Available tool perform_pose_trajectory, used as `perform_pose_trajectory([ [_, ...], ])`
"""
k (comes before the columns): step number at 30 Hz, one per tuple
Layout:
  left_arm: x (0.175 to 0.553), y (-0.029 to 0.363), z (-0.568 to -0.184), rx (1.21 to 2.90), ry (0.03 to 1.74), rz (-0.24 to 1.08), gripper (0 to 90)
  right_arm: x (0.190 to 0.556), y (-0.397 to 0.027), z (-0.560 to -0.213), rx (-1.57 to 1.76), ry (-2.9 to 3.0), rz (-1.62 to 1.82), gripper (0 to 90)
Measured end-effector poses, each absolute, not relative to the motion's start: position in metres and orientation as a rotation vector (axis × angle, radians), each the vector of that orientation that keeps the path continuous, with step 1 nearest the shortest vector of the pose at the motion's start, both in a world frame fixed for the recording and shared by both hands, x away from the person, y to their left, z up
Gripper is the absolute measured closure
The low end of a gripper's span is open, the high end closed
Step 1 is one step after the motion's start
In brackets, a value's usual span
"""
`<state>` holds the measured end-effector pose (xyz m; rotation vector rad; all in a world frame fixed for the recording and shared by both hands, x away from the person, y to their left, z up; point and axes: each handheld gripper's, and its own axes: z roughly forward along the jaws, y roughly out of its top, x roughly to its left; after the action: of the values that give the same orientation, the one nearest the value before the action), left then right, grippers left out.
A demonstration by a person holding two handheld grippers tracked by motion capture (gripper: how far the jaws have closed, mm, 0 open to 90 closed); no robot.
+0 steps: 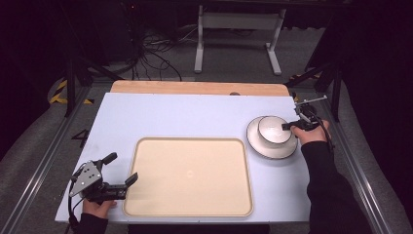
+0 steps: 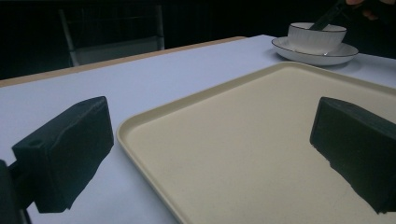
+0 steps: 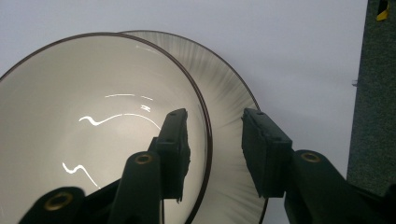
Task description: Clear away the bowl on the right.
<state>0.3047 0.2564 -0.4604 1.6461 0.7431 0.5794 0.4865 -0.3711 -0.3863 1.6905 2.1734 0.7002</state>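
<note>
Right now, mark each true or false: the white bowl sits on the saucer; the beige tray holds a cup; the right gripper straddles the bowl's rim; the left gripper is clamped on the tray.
1. The white ribbed bowl sits on the white dark-rimmed saucer. True.
2. The beige plastic tray holds a cup. False: nothing lies on it.
3. The right gripper straddles the bowl's rim. True: one jaw inside, one outside, not yet closed.
4. The left gripper is clamped on the tray. False: it is open at the tray's near-left corner.

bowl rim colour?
Dark brown line on the white bowl; clearest in the right gripper view.
</note>
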Motion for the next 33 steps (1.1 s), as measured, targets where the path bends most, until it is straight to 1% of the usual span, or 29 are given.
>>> perform_pose_trajectory([
  [4,0.3047,0.2564,-0.4604,1.646,0.744,0.580,0.2,0.4882,-0.3715,-0.3901,1.711,2.175,0.722,67.8],
  [10,0.3047,0.2565,-0.4604,1.645,0.744,0.580,0.2,0.4897,-0.3703,-0.3926,1.727,2.226,0.720,82.6],
  [15,0.3048,0.2566,-0.4603,1.647,0.742,0.582,0.2,0.4894,-0.3653,-0.3906,1.729,2.227,0.658,83.2],
  [33,0.3049,0.2568,-0.4603,1.647,0.742,0.582,0.1,0.4881,-0.3714,-0.3861,1.825,2.211,0.713,83.2],
])
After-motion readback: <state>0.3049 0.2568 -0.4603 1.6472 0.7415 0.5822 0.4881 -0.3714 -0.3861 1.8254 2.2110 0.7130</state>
